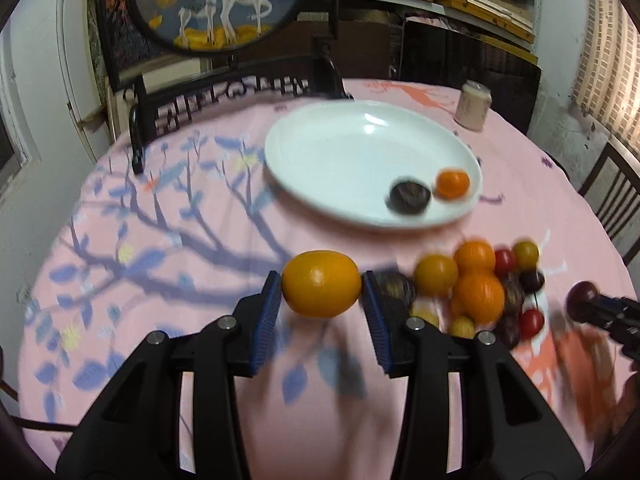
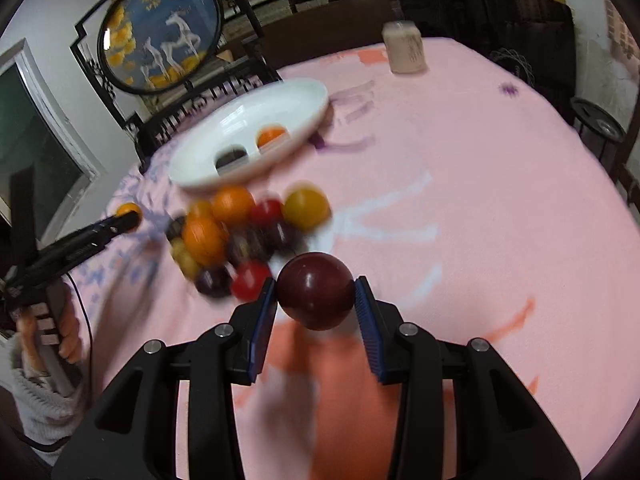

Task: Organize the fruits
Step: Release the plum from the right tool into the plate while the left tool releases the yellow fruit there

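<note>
My left gripper (image 1: 322,285) is shut on an orange fruit (image 1: 321,283) and holds it above the pink tablecloth, left of the fruit pile (image 1: 480,288). My right gripper (image 2: 315,292) is shut on a dark red plum (image 2: 316,290), right of the pile (image 2: 240,236). The white plate (image 1: 340,152) lies beyond, holding a small orange (image 1: 452,183) and a dark fruit (image 1: 409,197). The plate (image 2: 280,104) also shows in the right wrist view. The right gripper with its plum (image 1: 582,300) shows at the far right of the left wrist view.
A pale can (image 1: 475,106) stands at the table's far side, also in the right wrist view (image 2: 404,47). A dark carved chair (image 1: 224,96) and a round framed deer picture (image 1: 216,0) stand behind the table. Another chair (image 1: 612,200) is at the right.
</note>
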`<state>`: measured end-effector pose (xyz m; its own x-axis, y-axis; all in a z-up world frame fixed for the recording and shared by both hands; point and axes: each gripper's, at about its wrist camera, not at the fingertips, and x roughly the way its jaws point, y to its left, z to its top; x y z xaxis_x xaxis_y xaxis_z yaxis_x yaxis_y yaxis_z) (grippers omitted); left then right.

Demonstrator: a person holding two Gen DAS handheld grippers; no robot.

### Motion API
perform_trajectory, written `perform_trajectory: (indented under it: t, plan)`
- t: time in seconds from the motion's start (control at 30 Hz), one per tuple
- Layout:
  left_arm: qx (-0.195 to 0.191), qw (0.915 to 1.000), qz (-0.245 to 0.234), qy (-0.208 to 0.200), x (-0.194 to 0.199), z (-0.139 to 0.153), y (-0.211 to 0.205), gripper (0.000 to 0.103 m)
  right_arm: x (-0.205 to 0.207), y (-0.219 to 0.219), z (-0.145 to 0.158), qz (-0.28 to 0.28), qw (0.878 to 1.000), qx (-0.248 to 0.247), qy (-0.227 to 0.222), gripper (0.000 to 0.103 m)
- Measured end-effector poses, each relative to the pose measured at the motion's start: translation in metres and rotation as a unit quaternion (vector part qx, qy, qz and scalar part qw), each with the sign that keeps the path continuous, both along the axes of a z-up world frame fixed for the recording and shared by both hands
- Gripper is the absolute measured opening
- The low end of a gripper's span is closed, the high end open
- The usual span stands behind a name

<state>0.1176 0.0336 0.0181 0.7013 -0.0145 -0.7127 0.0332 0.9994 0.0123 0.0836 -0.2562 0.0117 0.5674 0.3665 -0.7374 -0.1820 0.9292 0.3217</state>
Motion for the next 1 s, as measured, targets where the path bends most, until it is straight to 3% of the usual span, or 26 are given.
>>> perform_trajectory:
  t: [0.1,0.23,0.4,0.6,0.73,0.83,0.97,1.0]
  plan:
    - [0.003,0.9999,0.003,-0.015,0.02,0.018,-0.005,0.042,0.025,0.012,0.042,0.005,0.999,-0.012,-0.041,0.041]
    - [-0.002,0.9997,0.007,-0.023,0.057,0.031,-0.014,0.042,0.065,0.039,0.069,0.016,0.997,-0.018,-0.071,0.041]
    - [0.004,0.9998,0.015,-0.013,0.095,0.021,-0.02,0.042,0.133,0.076,0.051,0.016,0.999,-0.02,-0.047,0.041]
    - [-0.008,0.9993,0.023,0.028,0.13,-0.012,-0.013,0.042,0.194,0.088,0.012,0.012,1.0,-0.025,0.006,0.041]
    - [-0.012,0.999,0.02,0.038,0.139,-0.021,-0.01,0.043,0.209,0.094,0.001,0.025,0.999,-0.025,0.013,0.042]
    - [-0.004,0.9994,0.019,0.028,0.135,-0.019,-0.01,0.067,0.21,0.092,0.0,0.026,1.0,-0.006,0.013,0.045]
    - [-0.002,0.9996,0.029,-0.001,0.122,-0.003,-0.003,0.069,0.187,0.085,0.043,0.025,0.998,0.022,-0.044,0.045]
    - [-0.01,0.9994,0.033,-0.005,0.118,0.001,0.0,0.071,0.179,0.085,0.055,0.03,0.997,0.03,-0.061,0.05]
